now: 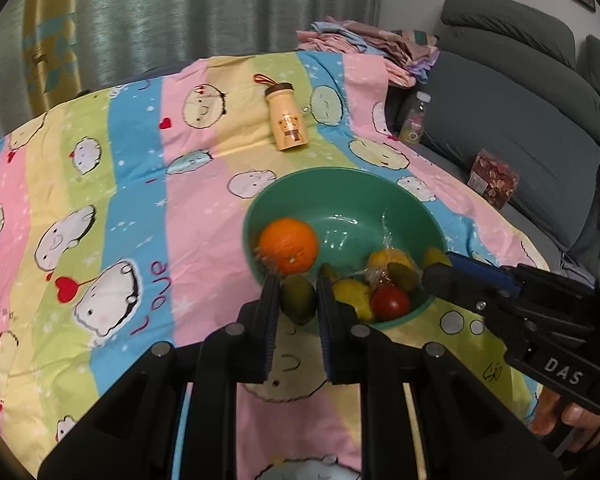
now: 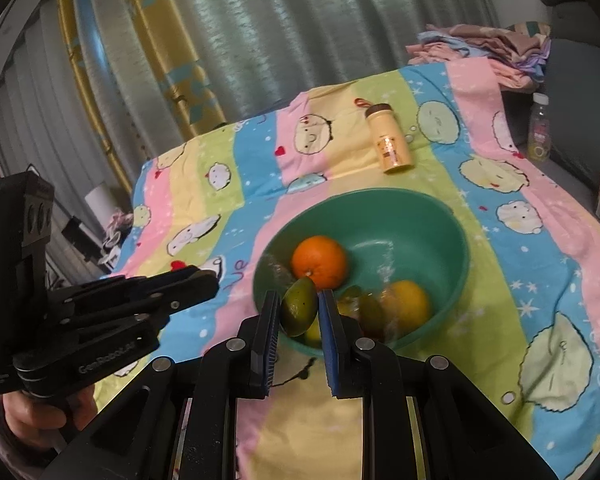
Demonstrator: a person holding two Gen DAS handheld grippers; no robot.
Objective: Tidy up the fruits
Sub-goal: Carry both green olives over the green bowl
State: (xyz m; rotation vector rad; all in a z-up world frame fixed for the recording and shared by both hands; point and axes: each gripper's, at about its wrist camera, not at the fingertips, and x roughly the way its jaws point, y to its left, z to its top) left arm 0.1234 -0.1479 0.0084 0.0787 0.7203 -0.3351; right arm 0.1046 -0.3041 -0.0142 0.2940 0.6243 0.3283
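A green bowl (image 1: 340, 188) (image 2: 420, 216) sits on the striped cartoon cloth. In it lie an orange (image 1: 288, 246) (image 2: 320, 260), yellow lemons (image 1: 352, 294), a red fruit (image 1: 390, 302) and a plastic-wrapped yellow fruit (image 2: 410, 304). My left gripper (image 1: 298, 282) hovers at the bowl's near rim, shut on a dark green fruit (image 1: 298, 304). My right gripper (image 2: 300, 296) is above the near rim too, shut on a green mango (image 2: 298, 312). In the left wrist view the right gripper (image 1: 430, 276) reaches in from the right. In the right wrist view the left gripper (image 2: 208, 280) is left of the bowl, its fruit hidden.
A beige bottle (image 1: 286, 120) (image 2: 390, 140) lies on the cloth behind the bowl. A clear bottle (image 1: 414, 118), a red box (image 1: 492, 180) and folded clothes (image 1: 364, 40) rest on the grey sofa (image 1: 520, 92) to the right. Curtains hang behind. A hand (image 2: 40, 412) grips the left handle.
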